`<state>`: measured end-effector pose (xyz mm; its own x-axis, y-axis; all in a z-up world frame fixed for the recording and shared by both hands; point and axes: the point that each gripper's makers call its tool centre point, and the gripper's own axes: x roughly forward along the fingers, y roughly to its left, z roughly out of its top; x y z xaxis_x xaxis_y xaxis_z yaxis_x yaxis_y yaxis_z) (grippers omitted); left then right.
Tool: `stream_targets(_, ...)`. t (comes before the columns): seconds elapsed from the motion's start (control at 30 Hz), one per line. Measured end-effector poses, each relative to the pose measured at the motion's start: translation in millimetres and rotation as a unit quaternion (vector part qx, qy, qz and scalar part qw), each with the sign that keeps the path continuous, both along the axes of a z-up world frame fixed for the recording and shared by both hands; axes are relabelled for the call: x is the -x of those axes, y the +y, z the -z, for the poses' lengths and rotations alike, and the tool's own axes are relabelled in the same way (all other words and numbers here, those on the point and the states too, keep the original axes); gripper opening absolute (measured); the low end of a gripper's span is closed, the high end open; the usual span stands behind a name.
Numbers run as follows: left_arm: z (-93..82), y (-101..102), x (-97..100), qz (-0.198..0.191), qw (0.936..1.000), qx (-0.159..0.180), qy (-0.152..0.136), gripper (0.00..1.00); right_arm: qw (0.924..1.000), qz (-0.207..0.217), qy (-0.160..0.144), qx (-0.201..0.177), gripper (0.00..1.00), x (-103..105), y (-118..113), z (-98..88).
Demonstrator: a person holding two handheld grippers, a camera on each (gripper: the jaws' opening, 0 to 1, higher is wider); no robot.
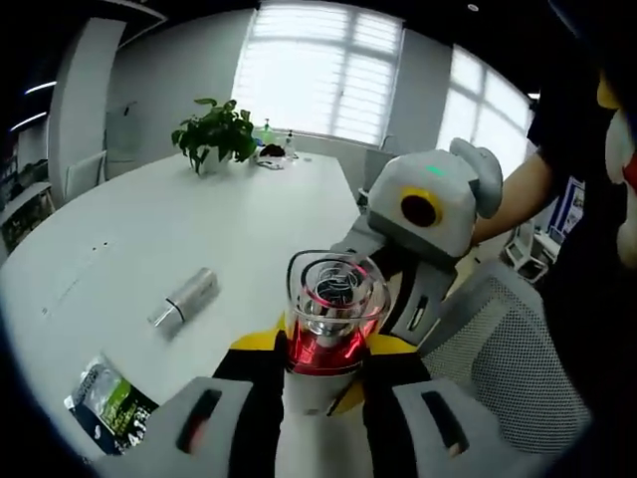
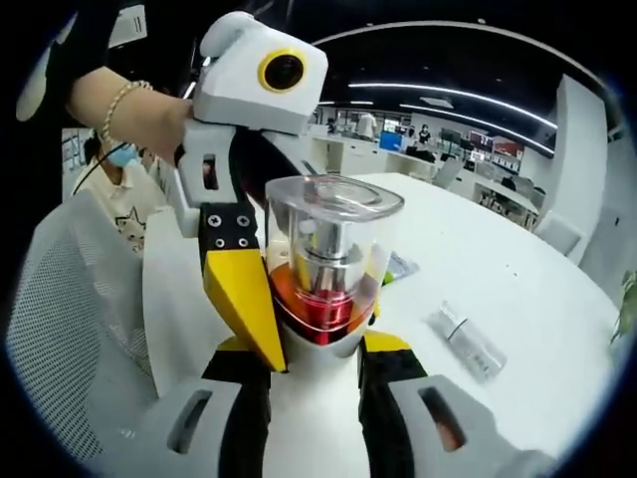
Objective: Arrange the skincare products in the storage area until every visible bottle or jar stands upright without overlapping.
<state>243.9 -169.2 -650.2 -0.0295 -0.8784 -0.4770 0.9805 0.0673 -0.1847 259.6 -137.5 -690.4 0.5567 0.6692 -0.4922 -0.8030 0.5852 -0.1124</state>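
Both claws, left (image 1: 323,373) and right (image 2: 317,349), closed on the bottle (image 1: 328,319), held above the surface (image 1: 149,229). Tube (image 1: 184,299) lies flat. Step: carrying; next, probably set bottle upright, clear of tube.

No lettering can be read in either view. A dark sachet (image 1: 109,403) at the lower left of the left gripper view, lying on the white counter (image 1: 149,229), carries green and white print too blurred to make out. The silver tube (image 1: 185,300) beside it and the clear-capped red bottle (image 2: 328,264) show no legible label.
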Motion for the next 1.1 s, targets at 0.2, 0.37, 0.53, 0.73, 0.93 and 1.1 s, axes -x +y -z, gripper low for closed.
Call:
stream_targets(0.2, 8.7, -3.9, -4.2, 0.009, 0.9999, -0.006, -0.006, 0.23, 0.9999, 0.015, 0.0, 0.008, 0.33, -3.5, -5.5, 4.7)
stream_targets(0.37, 6.9, -7.9, -8.5, 0.016, 0.9997, 0.007, -0.014, 0.23, 0.9996, 0.029, -0.005, 0.004, 0.33, -9.2, -10.5, 4.4)
stream_targets(0.53, 6.8, -12.0, -14.3, 0.025, 0.9992, 0.017, -0.028, 0.23, 0.9987, 0.049, -0.015, 0.003, 0.33, -14.7, -14.8, 3.1)
stream_targets(0.73, 6.6, -17.9, -23.8, 0.03, 0.9988, 0.03, -0.024, 0.24, 0.9977, 0.063, -0.024, 0.003, 0.33, -23.1, -19.8, 2.0)
stream_targets(0.93, 6.0, -25.2, -33.6, 0.037, 0.9985, 0.03, -0.027, 0.24, 0.9972, 0.069, -0.027, 0.004, 0.33, -38.0, -27.8, 4.1)
stream_targets(1.1, 6.5, -33.1, -45.2, 0.041, 0.9983, 0.03, -0.029, 0.24, 0.9971, 0.071, -0.029, 0.005, 0.33, -48.7, -34.8, 4.2)
